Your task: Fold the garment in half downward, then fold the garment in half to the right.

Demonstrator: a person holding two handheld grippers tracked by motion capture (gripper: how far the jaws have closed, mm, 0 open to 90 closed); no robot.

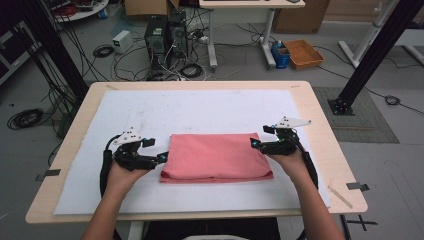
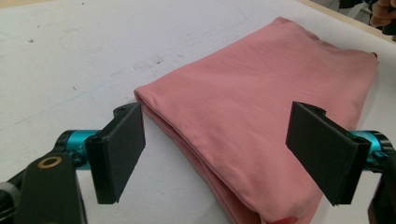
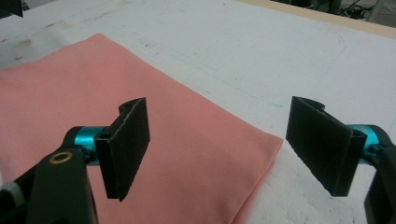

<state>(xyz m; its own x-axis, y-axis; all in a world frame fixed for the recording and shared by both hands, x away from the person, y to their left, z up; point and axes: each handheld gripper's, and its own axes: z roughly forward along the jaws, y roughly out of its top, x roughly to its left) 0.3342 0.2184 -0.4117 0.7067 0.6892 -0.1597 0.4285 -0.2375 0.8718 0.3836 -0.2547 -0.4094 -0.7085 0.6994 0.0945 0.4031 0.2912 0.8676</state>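
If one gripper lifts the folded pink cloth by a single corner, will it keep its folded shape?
Probably not. The pink cloth looks thin and soft, so it would likely droop. Its stacked layers, visible along the near edge, lie loose and would probably fall open. It seems light, unlikely to slip.

I saw the folded pink cloth (image 1: 216,157) near the worktop's (image 1: 320,130) front edge, my left tongs (image 1: 161,158) and right tongs (image 1: 256,145) gaping at its ends.

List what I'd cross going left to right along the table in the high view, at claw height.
Bare white mat → left claw, open → folded pink cloth → right claw, open → wooden table edge.
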